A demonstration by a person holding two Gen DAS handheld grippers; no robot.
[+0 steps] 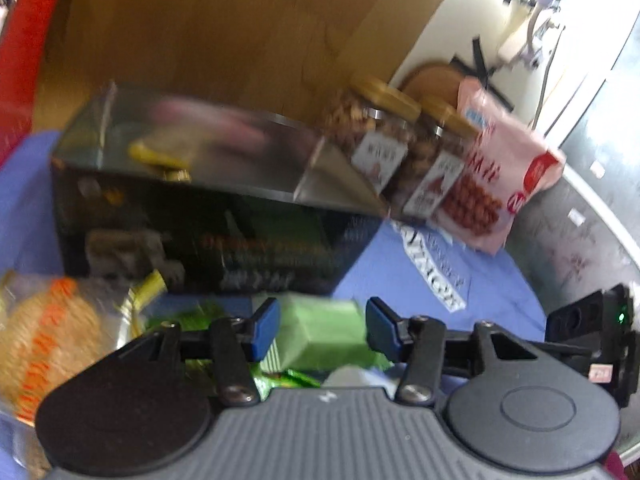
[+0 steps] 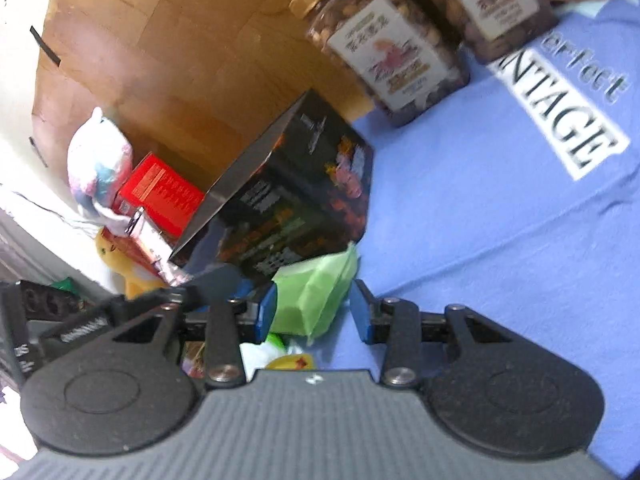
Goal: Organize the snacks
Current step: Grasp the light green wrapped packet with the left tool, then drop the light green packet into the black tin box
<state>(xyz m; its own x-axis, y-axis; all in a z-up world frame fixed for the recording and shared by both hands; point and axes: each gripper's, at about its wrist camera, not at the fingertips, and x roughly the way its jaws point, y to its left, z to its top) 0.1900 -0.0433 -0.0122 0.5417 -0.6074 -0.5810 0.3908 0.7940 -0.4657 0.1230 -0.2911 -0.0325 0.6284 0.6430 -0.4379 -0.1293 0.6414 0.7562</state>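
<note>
On a blue cloth (image 2: 480,240) before a cardboard wall, both grippers frame a green packet (image 1: 328,332). The left gripper (image 1: 322,328) stands open around it, the right gripper (image 2: 314,312) likewise. A black box (image 1: 208,232) lies beyond the jaws; two jars (image 2: 384,48) farther right.

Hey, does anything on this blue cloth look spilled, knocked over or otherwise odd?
Nothing looks spilled. The black box is open, its lid flap raised. The two nut jars stand capped and upright. The green packet sits between the right gripper's fingers.
</note>
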